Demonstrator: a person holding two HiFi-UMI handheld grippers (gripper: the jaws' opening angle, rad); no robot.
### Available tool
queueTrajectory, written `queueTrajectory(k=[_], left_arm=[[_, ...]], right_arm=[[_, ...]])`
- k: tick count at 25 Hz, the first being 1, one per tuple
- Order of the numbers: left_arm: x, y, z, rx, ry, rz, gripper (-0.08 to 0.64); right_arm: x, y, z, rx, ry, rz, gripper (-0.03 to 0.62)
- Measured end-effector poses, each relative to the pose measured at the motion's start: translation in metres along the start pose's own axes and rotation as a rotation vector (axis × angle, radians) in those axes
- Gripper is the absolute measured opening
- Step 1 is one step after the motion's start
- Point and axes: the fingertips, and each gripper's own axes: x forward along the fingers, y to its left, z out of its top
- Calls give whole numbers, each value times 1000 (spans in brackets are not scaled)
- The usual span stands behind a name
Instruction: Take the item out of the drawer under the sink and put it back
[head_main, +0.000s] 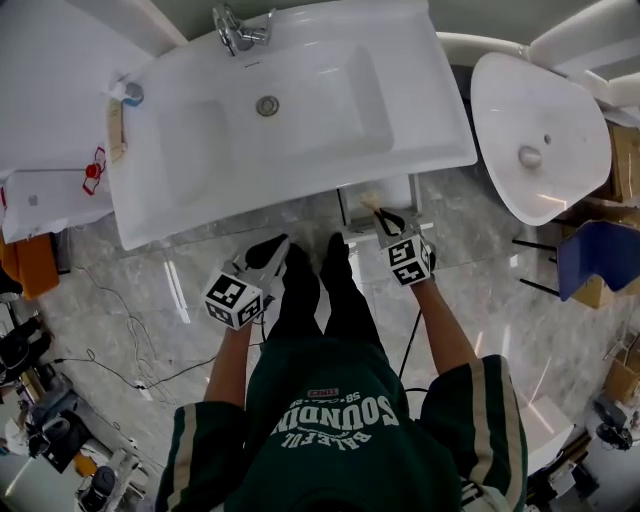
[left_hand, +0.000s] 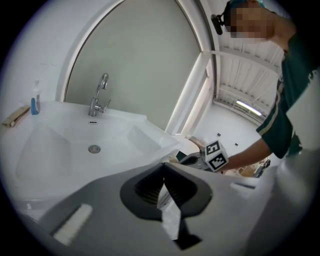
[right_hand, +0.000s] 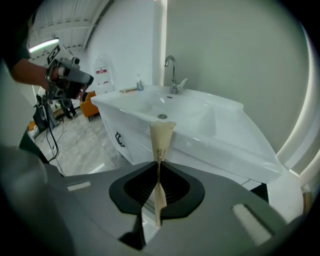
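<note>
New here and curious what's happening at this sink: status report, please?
Left tongs shut, empty. Right tongs shut on thin beige paper slip. Drawer looks open, right tongs at it. Nothing in the way.

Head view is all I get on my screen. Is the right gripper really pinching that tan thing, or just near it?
Observer: It is pinching it. In the right gripper view, the right gripper has its jaws shut on a thin beige paper piece that sticks out past them.
Operator: Is anything written on it?
Observer: There is a short row of tiny dark print just above the pinch, too small to read.
Operator: What's under the sink? I only see its top.
Observer: A white cabinet with a dark handle on its front.
</note>
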Motion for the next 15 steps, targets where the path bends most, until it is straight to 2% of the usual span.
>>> queueTrajectory(k=[5,11,15], left_arm=[[4,2,-16,-35,12,12,49],[14,4,-32,-71,16,36,49],[14,9,-47,-88,39,51,49]], right_arm=[[39,-3,-22,-142,108,30,23],[86,-12,-49,-208,191,74,23],[116,-12,-79,-215,269,89,23]])
